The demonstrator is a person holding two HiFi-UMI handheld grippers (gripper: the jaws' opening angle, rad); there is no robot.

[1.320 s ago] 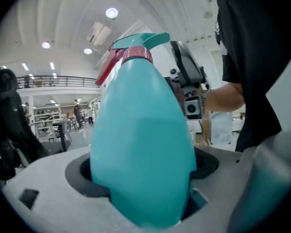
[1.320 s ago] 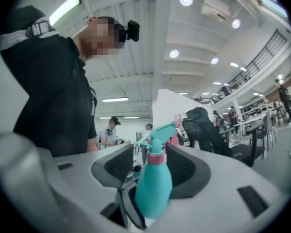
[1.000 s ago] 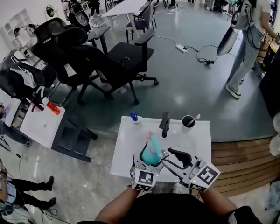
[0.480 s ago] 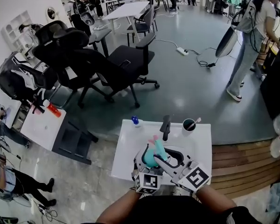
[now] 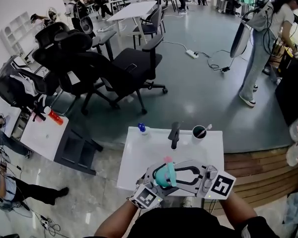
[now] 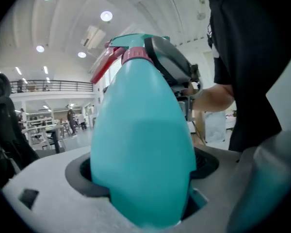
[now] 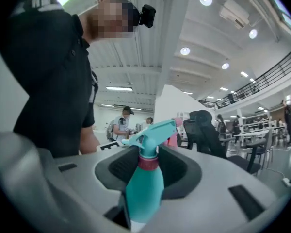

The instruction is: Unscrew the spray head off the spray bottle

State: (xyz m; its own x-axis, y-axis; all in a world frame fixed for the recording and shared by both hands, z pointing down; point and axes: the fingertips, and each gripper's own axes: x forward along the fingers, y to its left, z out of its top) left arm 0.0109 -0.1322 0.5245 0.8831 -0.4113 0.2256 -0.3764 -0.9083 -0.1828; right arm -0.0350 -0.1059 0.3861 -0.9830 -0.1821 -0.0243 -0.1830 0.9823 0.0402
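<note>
Over the near edge of the white table (image 5: 139, 157), the teal spray bottle (image 5: 161, 176) is held off the surface between both grippers. It stands roughly upright, long axis near vertical, with the spray head (image 7: 150, 132) on top and its pink-tipped nozzle aimed away from the person. The left gripper (image 5: 157, 179) is clamped on the fat lower body. The right gripper (image 5: 173, 175) comes in from the right, jaws closed in on the upper part by the pink collar (image 7: 148, 162). The bottle is opaque, so I can't see its fill. Farther back on the table sit a dark cup (image 5: 199, 132) with a pale stick leaning in it, a small blue-capped bottle (image 5: 141, 128) and a black upright object (image 5: 174, 134).
</note>
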